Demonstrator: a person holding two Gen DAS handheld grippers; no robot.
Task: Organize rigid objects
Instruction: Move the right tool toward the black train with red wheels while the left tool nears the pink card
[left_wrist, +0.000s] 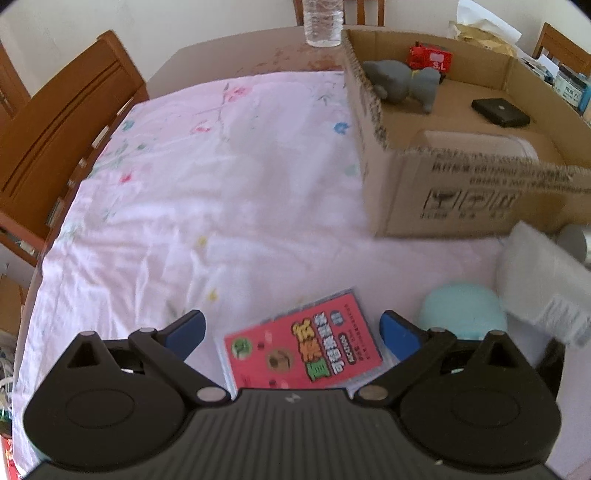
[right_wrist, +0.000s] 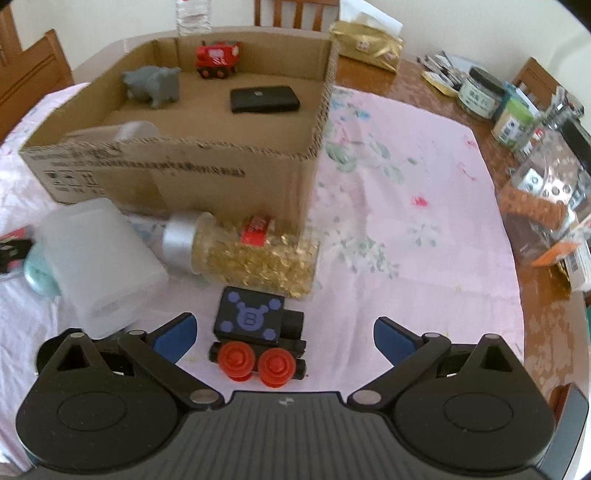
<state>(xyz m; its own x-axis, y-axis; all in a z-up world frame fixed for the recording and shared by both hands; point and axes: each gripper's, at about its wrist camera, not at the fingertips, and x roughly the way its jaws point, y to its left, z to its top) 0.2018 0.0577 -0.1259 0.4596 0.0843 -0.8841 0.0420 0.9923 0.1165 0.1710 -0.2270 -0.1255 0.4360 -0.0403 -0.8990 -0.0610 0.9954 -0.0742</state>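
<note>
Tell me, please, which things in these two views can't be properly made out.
- Clear plastic item inside the cardboard box: left view, near wall hides it.
- Teal round object: both views, white container covers it.
- Water bottle: top edge cuts it off.
- Box print: blurred.

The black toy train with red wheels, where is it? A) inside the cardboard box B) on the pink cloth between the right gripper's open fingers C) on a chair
B: the black toy train sits on the pink cloth between the right gripper's spread fingers, outside the cardboard box.
</note>
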